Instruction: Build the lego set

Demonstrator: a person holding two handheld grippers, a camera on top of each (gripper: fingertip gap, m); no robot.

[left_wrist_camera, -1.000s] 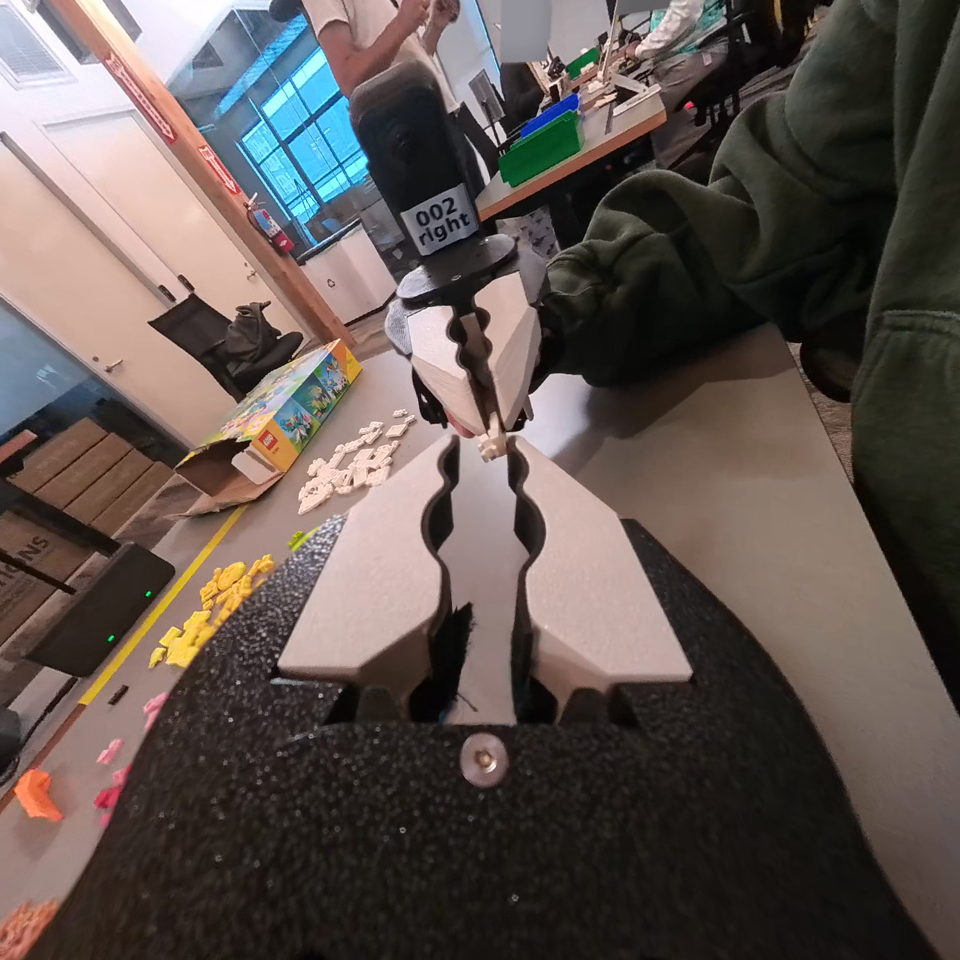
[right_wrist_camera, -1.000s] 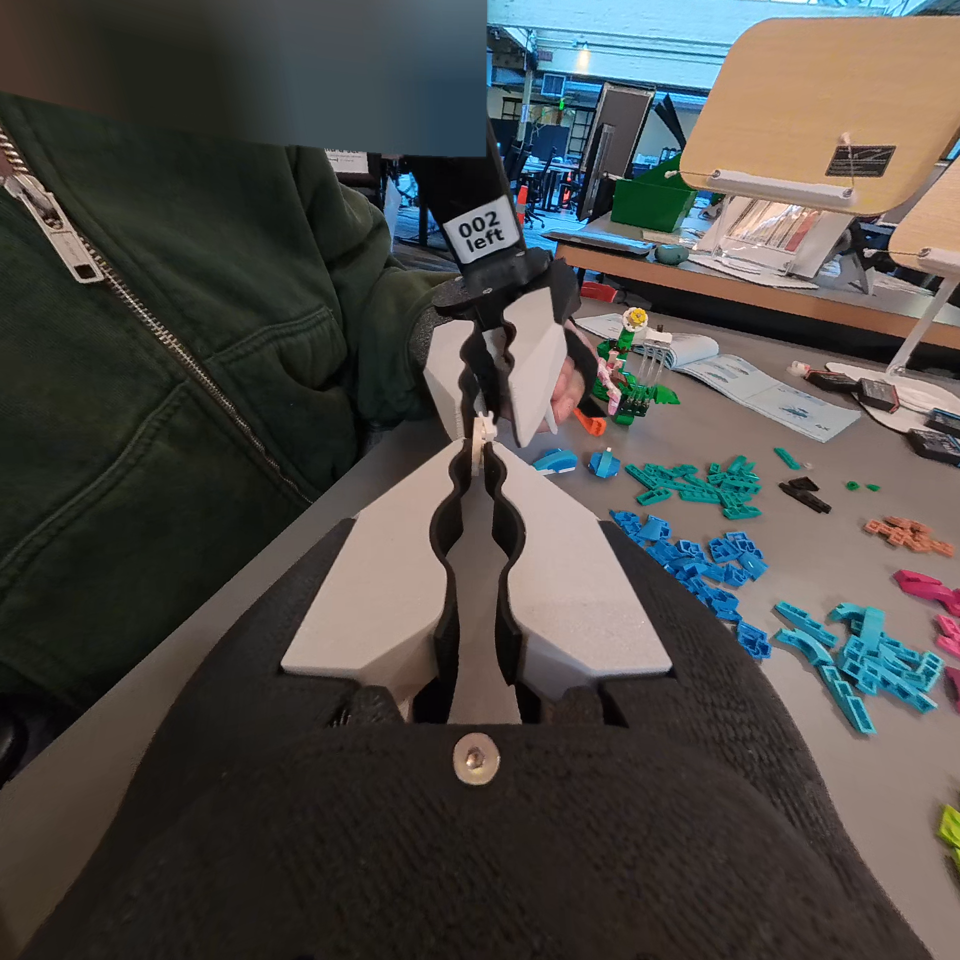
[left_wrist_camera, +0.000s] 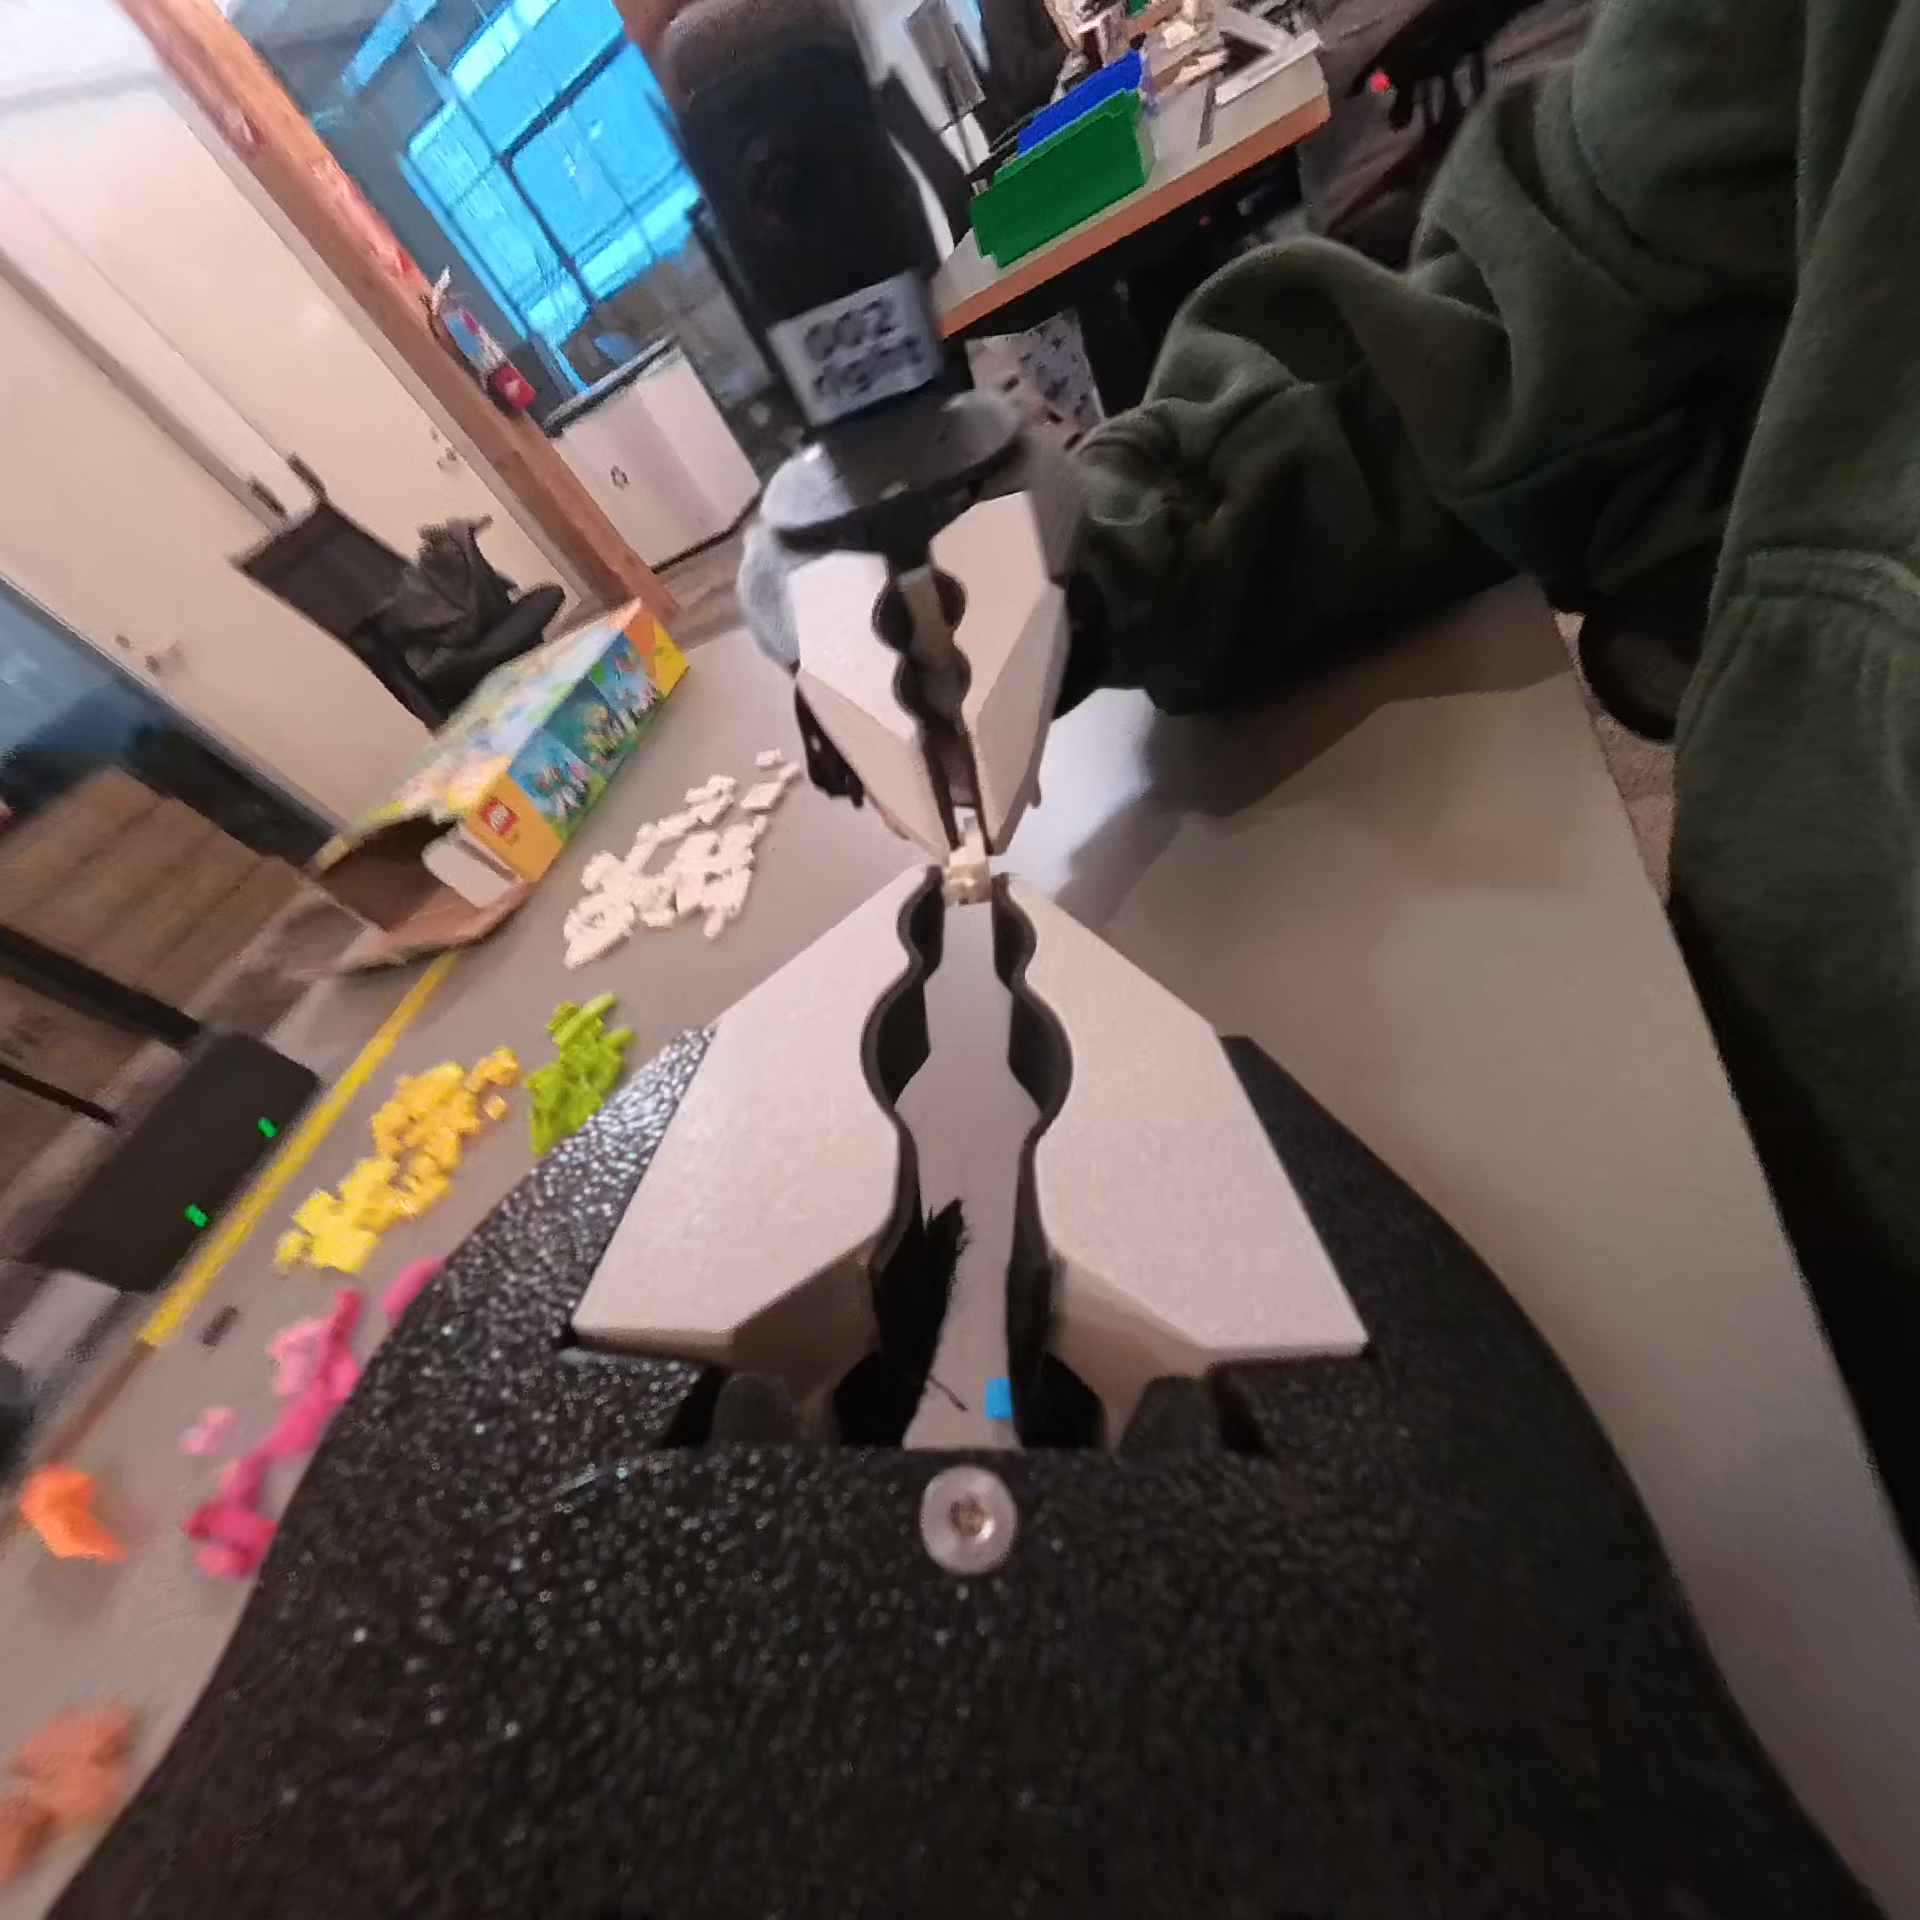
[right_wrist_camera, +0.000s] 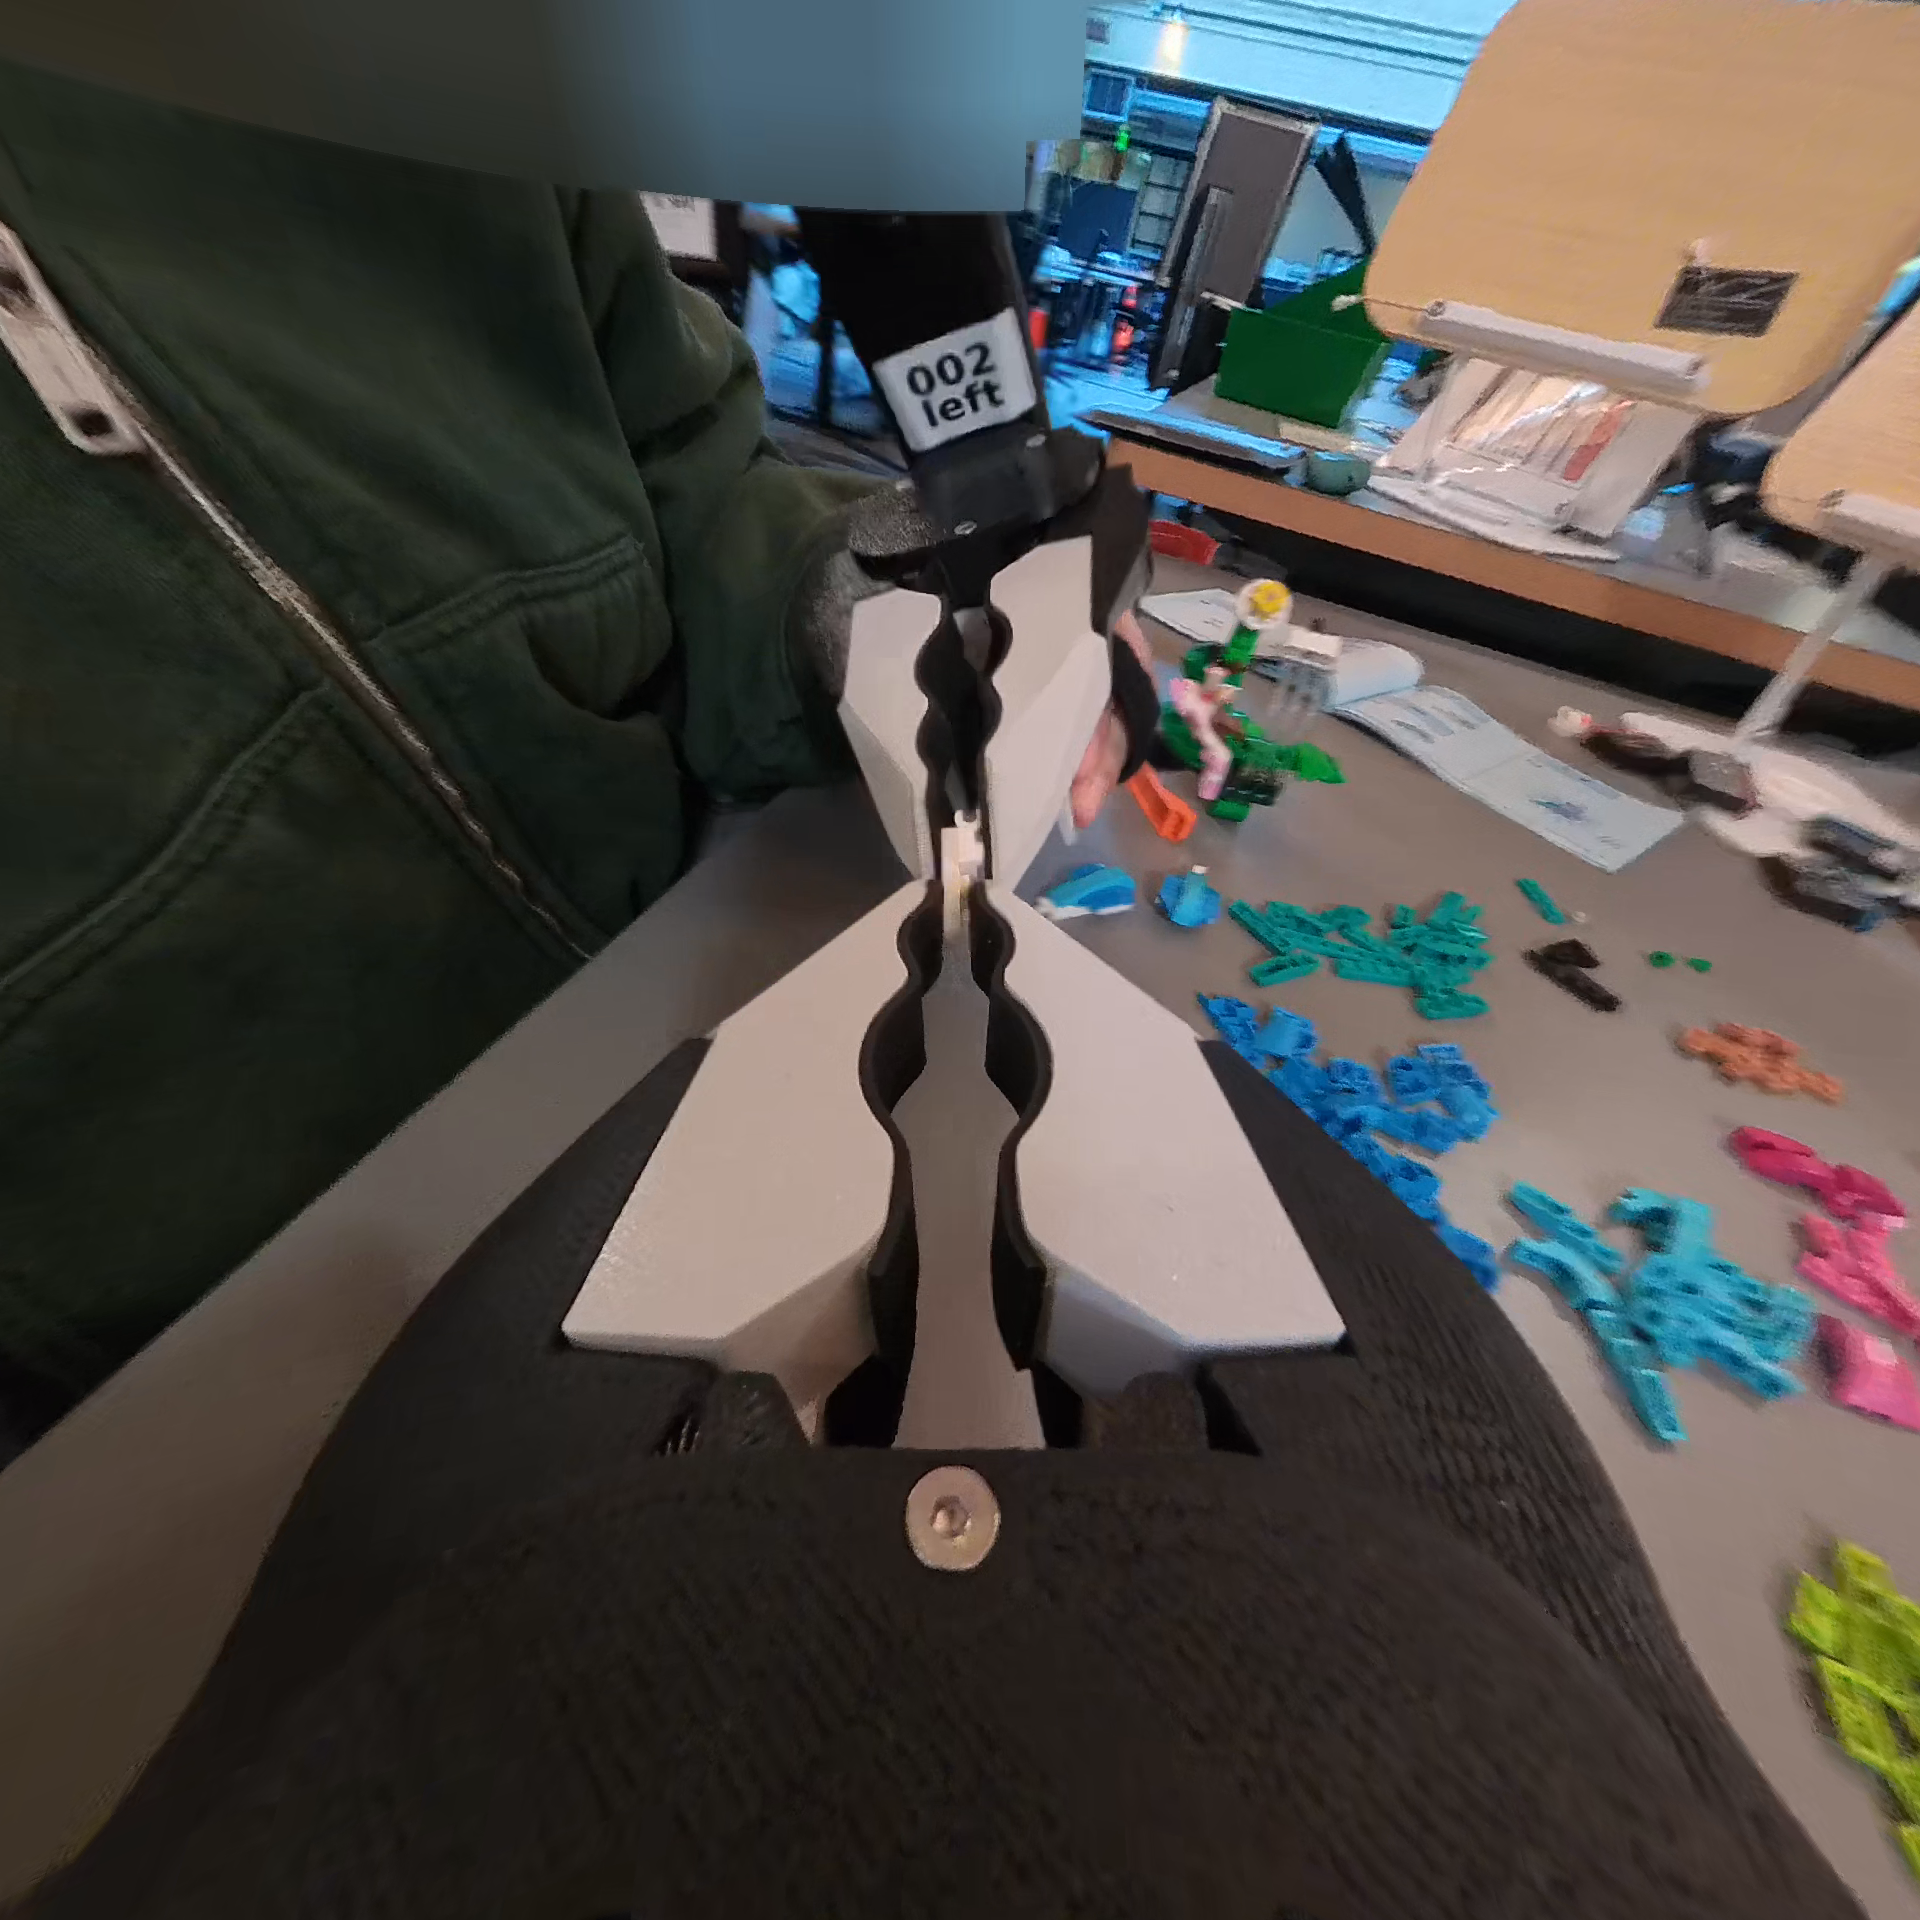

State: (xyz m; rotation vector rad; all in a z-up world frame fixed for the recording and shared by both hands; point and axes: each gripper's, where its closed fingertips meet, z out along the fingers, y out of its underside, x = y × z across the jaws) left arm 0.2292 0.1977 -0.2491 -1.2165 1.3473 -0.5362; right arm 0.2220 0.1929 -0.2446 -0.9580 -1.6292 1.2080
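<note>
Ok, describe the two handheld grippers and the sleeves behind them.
Both match: the left gripper and right gripper each have pale grey wedge-shaped jaws with wavy black inner linings, a textured black body with one silver screw, and a white label on the black handle. The sleeves are dark green.

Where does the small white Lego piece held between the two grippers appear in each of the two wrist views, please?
Left wrist view: the white piece sits just above centre, at the left gripper fingertips, with the right gripper above it.
Right wrist view: the same piece sits just above centre, between the right gripper and left gripper.
Shared landmark: the green sleeve.
</note>
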